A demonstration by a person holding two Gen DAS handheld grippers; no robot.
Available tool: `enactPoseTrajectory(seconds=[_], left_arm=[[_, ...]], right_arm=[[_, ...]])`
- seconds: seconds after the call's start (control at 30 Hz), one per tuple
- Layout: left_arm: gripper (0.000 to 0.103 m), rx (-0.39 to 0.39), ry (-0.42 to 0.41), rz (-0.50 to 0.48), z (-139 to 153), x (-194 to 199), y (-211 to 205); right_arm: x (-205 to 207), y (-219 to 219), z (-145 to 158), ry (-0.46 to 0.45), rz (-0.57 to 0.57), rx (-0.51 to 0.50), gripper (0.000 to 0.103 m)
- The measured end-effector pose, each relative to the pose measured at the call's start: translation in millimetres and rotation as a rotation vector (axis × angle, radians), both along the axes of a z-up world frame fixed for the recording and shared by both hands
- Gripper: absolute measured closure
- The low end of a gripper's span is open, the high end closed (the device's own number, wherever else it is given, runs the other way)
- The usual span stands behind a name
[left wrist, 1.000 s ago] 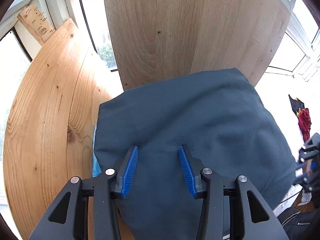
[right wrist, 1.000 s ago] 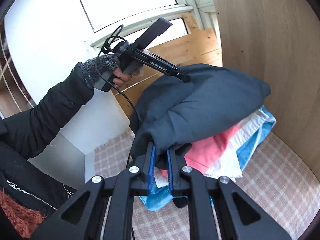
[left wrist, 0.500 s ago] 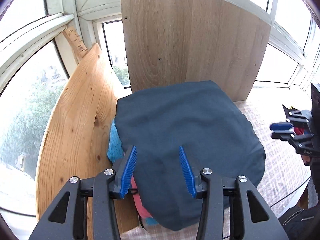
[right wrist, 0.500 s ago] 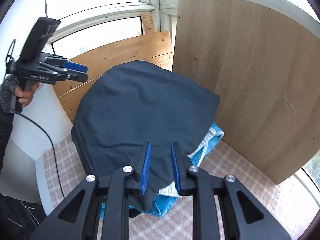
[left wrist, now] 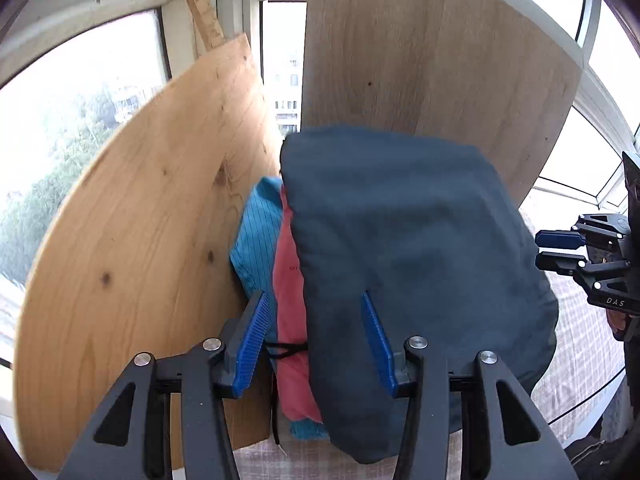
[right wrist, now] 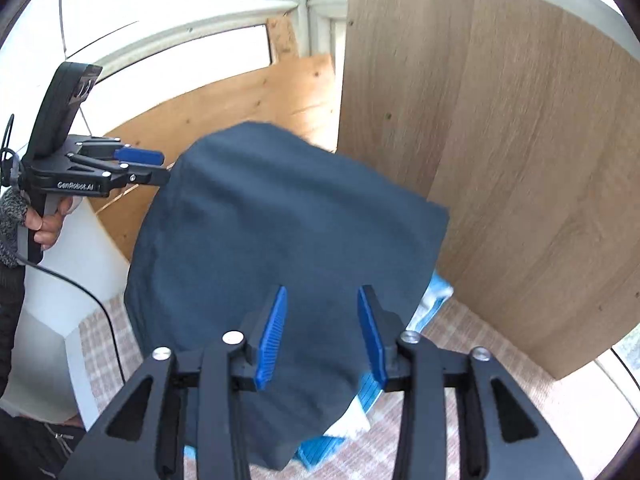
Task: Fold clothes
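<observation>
From my left gripper [left wrist: 316,344], jaws spread and empty, the dark blue garment [left wrist: 404,240] tops the folded stack ahead and right, long axis running away toward the boards [left wrist: 420,52]. From my right gripper [right wrist: 322,336], jaws just opened, nothing between them, it lies straight ahead on the checked cloth [right wrist: 480,340]; both hands are about equally near.

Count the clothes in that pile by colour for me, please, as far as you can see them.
Dark blue garment on top: 1
Pink garment: 1
Bright blue striped garment: 1
White garment, edge only: 1
Total: 4 visible; more may be hidden underneath.
</observation>
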State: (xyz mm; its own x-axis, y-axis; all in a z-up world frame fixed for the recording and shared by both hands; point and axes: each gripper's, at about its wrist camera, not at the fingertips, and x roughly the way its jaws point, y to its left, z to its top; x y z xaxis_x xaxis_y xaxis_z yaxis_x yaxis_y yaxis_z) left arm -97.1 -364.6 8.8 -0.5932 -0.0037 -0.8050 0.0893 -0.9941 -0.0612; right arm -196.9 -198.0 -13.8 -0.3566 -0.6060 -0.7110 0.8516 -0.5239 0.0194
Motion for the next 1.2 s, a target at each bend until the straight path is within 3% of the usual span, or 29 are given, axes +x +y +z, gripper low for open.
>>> enactPoseTrajectory(seconds=[0.1, 0.27, 0.4, 0.53, 0.7, 0.8, 0.97, 1.0, 1.07, 1.1, 1.2], left_arm=[[0.056, -0.044, 0.004, 0.000, 8.5, -30.8, -0.7], [0.049, -0.115, -0.094, 0.018, -31.2, -99.7, -5.4], [0.044, -0.145, -0.115, 0.039, -42.9, -129.9, -5.6], [0.045, -0.212, -0.110, 0.023, -20.4, -112.5, 2.5], [0.047, -0.229, -0.048, -0.020, 17.4, -71.3, 21.4], [0.047, -0.228, -0.039, -0.117, 26.5, -51.2, 50.9], [0.045, -0.201, -0.118, -0.266, 2.9, -50.8, 102.5], [0.045, -0.213, -0.132, -0.274, -2.6, -51.4, 106.9], [0.045, -0.226, -0.159, -0.277, -13.1, -53.2, 111.4], [0.045, -0.229, -0.170, -0.271, -19.2, -56.9, 107.6], [0.045, -0.217, -0.184, -0.264, -32.3, -63.6, 97.5]], right_arm=[[-30.1, -21.4, -13.0, -0.012, -0.051, 0.012, 0.058], [-70.1, -46.6, -60.3, -0.084, -0.105, 0.114, 0.057], [-67.4, -27.3, -39.4, -0.115, -0.116, 0.043, 0.057], [-33.6, 33.6, -15.1, -0.131, -0.104, -0.055, 0.057], [33.3, 104.6, -37.2, -0.226, -0.055, -0.129, 0.057], [61.3, 103.6, -59.6, -0.190, -0.018, -0.063, 0.057], [83.0, 85.0, -71.3, -0.043, 0.020, 0.031, 0.058], [84.0, 81.9, -70.6, -0.067, 0.043, 0.022, 0.059], [87.0, 77.1, -68.7, -0.149, 0.100, 0.004, 0.092], [90.7, 76.4, -67.0, -0.168, 0.128, 0.010, 0.098], [102.7, 81.2, -59.7, -0.159, 0.200, 0.069, 0.096]])
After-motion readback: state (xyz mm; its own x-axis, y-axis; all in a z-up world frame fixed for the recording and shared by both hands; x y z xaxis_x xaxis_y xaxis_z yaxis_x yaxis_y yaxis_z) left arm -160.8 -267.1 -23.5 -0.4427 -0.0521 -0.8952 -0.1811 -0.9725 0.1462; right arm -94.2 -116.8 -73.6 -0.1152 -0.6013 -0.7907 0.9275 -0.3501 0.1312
